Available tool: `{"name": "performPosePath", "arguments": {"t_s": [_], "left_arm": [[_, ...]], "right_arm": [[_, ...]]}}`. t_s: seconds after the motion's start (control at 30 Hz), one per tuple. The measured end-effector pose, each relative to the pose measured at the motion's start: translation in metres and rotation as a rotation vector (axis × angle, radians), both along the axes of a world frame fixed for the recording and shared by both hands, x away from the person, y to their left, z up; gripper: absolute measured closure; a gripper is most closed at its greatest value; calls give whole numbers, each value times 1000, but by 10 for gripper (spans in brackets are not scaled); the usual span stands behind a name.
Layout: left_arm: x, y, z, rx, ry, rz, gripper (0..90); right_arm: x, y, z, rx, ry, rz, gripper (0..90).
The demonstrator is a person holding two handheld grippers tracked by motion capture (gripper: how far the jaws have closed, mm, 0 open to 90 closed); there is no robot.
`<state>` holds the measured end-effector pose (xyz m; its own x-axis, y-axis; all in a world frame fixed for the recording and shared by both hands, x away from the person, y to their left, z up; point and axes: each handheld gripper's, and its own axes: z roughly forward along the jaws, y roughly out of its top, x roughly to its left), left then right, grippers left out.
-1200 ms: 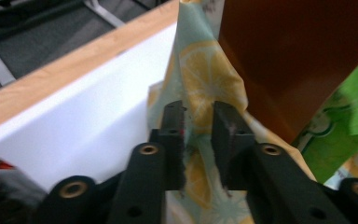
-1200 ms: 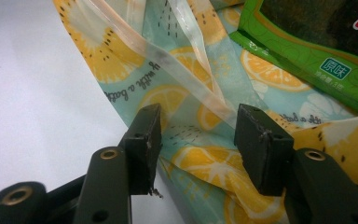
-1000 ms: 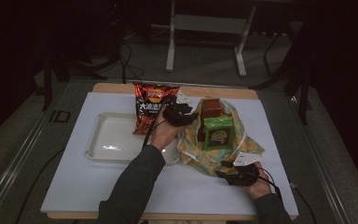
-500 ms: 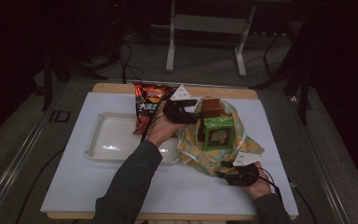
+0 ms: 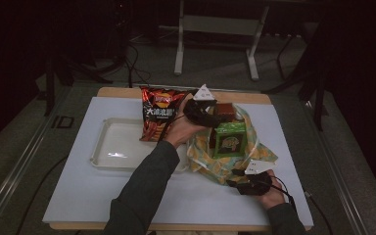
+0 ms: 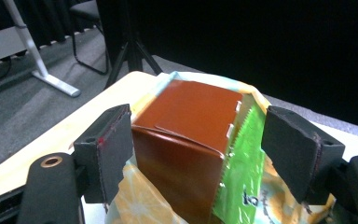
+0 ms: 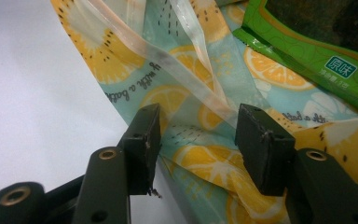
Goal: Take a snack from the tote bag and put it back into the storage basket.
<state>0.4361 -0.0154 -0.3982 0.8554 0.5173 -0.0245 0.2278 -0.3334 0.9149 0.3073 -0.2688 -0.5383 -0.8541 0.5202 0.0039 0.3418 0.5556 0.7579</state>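
A brown carton (image 5: 225,110) stands upright in a lemon-print bag (image 5: 210,161) beside a green packet (image 5: 230,139). My left gripper (image 5: 214,116) reaches the carton from the left. In the left gripper view, that gripper (image 6: 200,116) is open, its jaws having just been opening. The brown carton (image 6: 182,126) sits between the pads (image 6: 114,154), and the right pad stands clear of it past the green packet (image 6: 242,163). My right gripper (image 5: 234,178) is at the bag's near edge. It (image 7: 199,112) is open over the lemon-print bag (image 7: 200,154) and its clear handle strip (image 7: 168,60).
A red chip bag (image 5: 157,117) leans at the back, left of the carton. A white tray (image 5: 112,159) lies on the white table top (image 5: 78,191) at the left. A metal stand (image 5: 215,24) and cables are on the floor beyond the table.
The left hand has lifted a little and shifted right, and its grey plate has come into sight above the carton. The carton stays in the bag. The right hand has not moved.
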Motion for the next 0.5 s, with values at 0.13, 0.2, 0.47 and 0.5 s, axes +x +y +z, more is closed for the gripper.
{"name": "performPosePath", "arguments": {"t_s": [0.13, 0.2, 0.47, 0.5], "left_arm": [[4, -2, -6, 3, 21, 1, 233], [5, -4, -8, 20, 21, -10, 235], [8, -10, -16, 49, 27, -19, 296], [8, -10, -17, 50, 30, -22, 301]], "right_arm": [[0, 0, 0, 0, -1, 2, 497], [0, 0, 0, 2, 0, 2, 497], [0, 0, 0, 1, 0, 3, 496], [0, 0, 0, 1, 0, 3, 497]]}}
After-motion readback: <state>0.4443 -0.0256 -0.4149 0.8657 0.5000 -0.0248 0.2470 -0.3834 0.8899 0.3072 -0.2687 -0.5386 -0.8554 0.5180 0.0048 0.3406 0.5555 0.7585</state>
